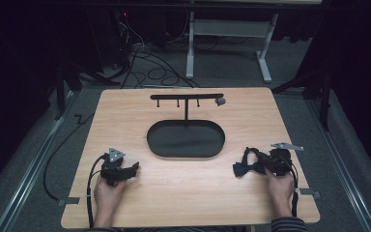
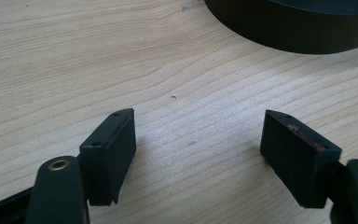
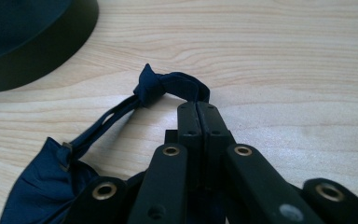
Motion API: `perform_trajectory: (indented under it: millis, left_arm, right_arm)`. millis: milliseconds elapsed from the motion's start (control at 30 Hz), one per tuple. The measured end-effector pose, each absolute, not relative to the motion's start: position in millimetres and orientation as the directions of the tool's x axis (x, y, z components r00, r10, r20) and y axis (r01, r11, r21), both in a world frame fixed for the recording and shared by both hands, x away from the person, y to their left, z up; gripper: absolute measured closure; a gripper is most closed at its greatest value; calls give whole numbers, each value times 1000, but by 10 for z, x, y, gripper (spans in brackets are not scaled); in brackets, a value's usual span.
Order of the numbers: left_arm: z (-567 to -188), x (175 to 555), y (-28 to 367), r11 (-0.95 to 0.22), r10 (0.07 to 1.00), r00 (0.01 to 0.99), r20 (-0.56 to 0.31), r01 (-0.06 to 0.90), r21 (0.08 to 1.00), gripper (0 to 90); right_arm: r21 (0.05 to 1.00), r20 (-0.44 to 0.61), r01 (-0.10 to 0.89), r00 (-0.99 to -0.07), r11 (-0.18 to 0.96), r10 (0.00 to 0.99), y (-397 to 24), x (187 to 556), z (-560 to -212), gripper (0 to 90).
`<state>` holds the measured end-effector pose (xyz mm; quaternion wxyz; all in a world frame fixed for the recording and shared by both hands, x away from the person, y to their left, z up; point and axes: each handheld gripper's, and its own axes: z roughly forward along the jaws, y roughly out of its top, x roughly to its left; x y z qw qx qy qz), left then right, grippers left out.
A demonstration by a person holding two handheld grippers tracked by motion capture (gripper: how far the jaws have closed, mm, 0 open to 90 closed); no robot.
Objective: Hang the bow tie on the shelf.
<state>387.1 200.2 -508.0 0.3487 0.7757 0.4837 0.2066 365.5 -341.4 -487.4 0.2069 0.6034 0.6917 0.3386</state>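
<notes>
The light wooden table top (image 1: 125, 203) has rounded corners and grey carpet on every side; its near strip between the two hands lies bare, as does the wood to the left of the black oval tray (image 1: 186, 139) that sits at the middle. Behind the tray a thin black T-shaped stand with small hooks (image 1: 187, 97) rises near the far edge. The left gripper (image 1: 134, 166) rests on the wood close to the near left corner, well apart from the tray, its jaws spread wide with only bare wood between them. The right gripper (image 3: 198, 108) lies near the right edge, its jaws pressed together and pinching the strap of the dark navy fabric bow tie (image 3: 42, 184), which lies on the table just right of the tray.
</notes>
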Motion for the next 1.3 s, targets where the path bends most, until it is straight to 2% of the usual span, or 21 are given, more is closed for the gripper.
perform_trajectory:
  millis: [667,1300]
  left_arm:
    - [-5079,3870,2002,-289,895,446,-16,607,740,271]
    - [-5080,3871,2002,-289,894,447,-17,606,741,271]
  right_arm:
    - [794,72,598,-278,114,958,-3238,3540,-4545,900]
    - [822,34,545,-342,168,939,-3091,3487,-4309,900]
